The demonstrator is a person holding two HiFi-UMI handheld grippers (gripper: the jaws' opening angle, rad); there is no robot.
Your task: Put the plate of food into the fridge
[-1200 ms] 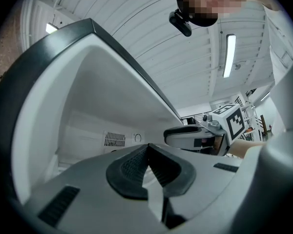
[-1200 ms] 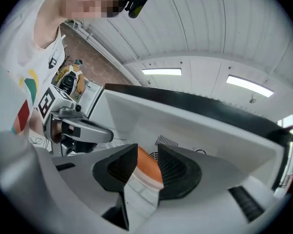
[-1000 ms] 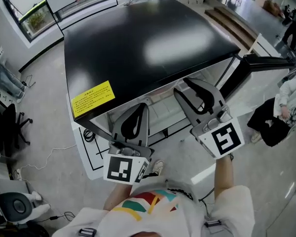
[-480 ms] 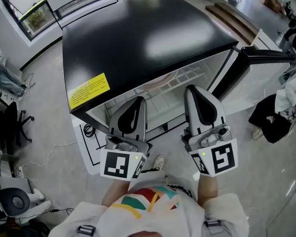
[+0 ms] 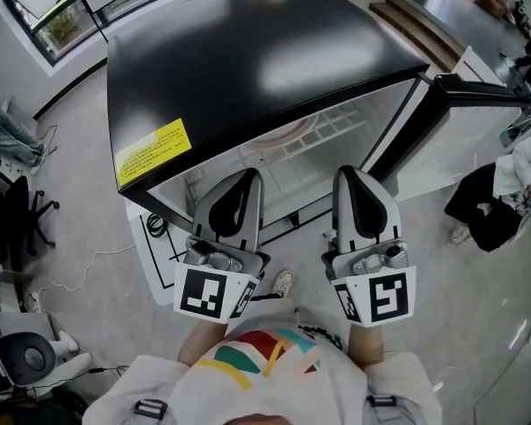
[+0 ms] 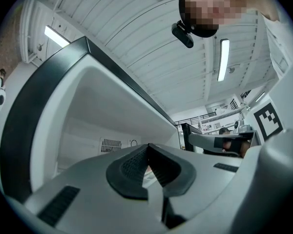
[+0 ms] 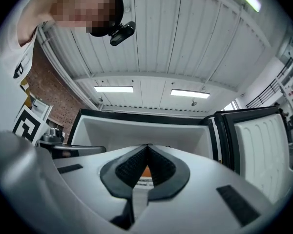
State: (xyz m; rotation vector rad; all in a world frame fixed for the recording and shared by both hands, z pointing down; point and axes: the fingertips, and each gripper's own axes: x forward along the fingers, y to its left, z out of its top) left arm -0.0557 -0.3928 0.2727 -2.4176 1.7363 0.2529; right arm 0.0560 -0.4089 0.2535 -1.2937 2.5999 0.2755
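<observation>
I hold both grippers side by side at the open front of the fridge (image 5: 248,51), whose door (image 5: 482,96) stands out on my right. My left gripper (image 5: 248,177) has its jaws pressed together with nothing in them, tips aimed into the white cavity. My right gripper (image 5: 348,173) has just been closing; its pads now meet and nothing sits between them. The plate of food (image 7: 146,172) is in neither gripper. All I can see of it is a sliver of orange over something white, inside the fridge beyond my right gripper's tips and apart from them. A wire shelf (image 5: 332,131) lies past both tips.
</observation>
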